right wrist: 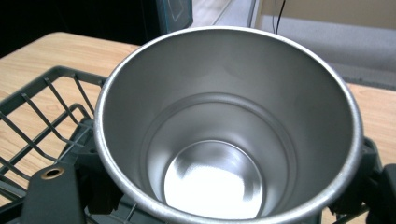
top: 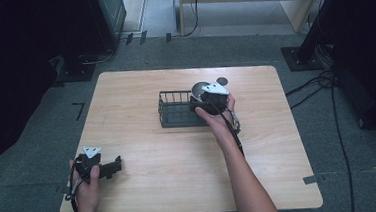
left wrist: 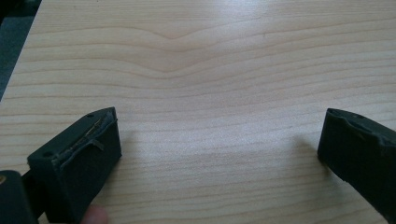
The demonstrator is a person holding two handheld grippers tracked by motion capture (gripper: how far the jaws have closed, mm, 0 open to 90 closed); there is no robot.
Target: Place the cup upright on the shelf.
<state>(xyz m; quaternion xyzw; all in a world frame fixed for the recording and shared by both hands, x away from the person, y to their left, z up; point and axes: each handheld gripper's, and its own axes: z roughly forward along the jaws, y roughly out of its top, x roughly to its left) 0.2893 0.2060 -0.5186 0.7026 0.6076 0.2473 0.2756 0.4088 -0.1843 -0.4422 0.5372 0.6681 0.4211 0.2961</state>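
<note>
Right hand-held gripper (top: 210, 100) is closed on a steel cup (right wrist: 229, 126), held upright at the 3 o'clock end of the wire basket (top: 176, 109) at table (top: 181, 186) centre. Risk judged: cup base catching the basket rim and tipping. Left hand-held gripper (left wrist: 219, 149) rests at 7 o'clock, jaws wide apart, empty.

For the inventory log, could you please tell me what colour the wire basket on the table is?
The wire basket is black, clearest in the high view.
</note>
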